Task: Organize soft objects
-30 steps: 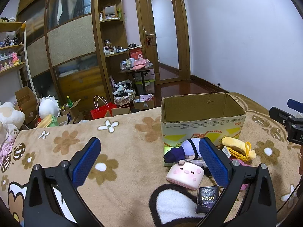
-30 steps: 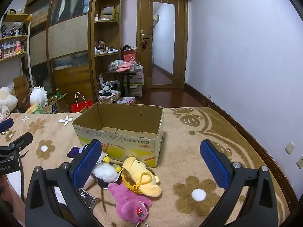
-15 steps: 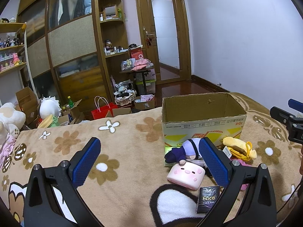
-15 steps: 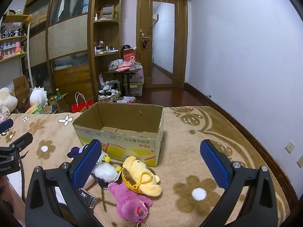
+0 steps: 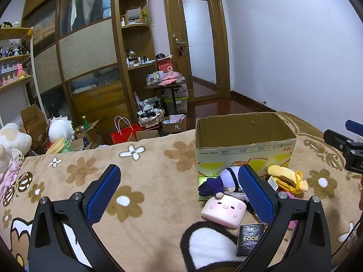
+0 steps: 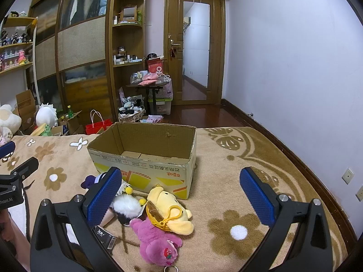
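Plush toys lie heaped on the blanket against the near wall of the empty cardboard box [image 6: 145,156]; the pink bear [image 6: 156,242] and yellow duck [image 6: 169,213] sit low and centre in the right wrist view. Right tongs [image 6: 180,195], spread wide and empty, hover almost directly over them. Left tongs [image 5: 179,192], likewise released, have the pig cushion [image 5: 223,209] lower right, beside their right finger.
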A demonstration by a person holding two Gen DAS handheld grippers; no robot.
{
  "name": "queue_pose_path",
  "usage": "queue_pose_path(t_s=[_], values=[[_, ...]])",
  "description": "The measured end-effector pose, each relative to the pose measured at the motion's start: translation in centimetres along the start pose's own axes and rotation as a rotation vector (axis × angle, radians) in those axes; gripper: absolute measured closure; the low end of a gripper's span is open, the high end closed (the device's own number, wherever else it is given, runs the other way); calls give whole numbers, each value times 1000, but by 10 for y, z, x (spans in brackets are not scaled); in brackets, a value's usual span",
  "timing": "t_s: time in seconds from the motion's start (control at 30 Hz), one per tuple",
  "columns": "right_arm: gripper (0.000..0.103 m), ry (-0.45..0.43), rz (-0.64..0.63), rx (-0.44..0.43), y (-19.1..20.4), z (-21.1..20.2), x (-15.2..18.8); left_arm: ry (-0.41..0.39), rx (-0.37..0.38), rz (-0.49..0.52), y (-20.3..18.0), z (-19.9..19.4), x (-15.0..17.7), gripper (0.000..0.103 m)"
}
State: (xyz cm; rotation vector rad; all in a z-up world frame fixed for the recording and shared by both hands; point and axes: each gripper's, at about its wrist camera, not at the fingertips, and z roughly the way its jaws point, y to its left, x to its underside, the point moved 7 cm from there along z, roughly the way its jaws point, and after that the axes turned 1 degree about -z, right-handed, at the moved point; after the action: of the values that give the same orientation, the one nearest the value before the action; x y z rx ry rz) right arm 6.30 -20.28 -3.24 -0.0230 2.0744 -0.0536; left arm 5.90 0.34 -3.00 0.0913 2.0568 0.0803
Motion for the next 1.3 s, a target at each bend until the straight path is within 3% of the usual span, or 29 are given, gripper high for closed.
queue_pose_path(t_s=[1.3], values=[[0, 5, -3, -5, 4, 0, 4, 2, -2, 2, 0, 0, 0, 1]])
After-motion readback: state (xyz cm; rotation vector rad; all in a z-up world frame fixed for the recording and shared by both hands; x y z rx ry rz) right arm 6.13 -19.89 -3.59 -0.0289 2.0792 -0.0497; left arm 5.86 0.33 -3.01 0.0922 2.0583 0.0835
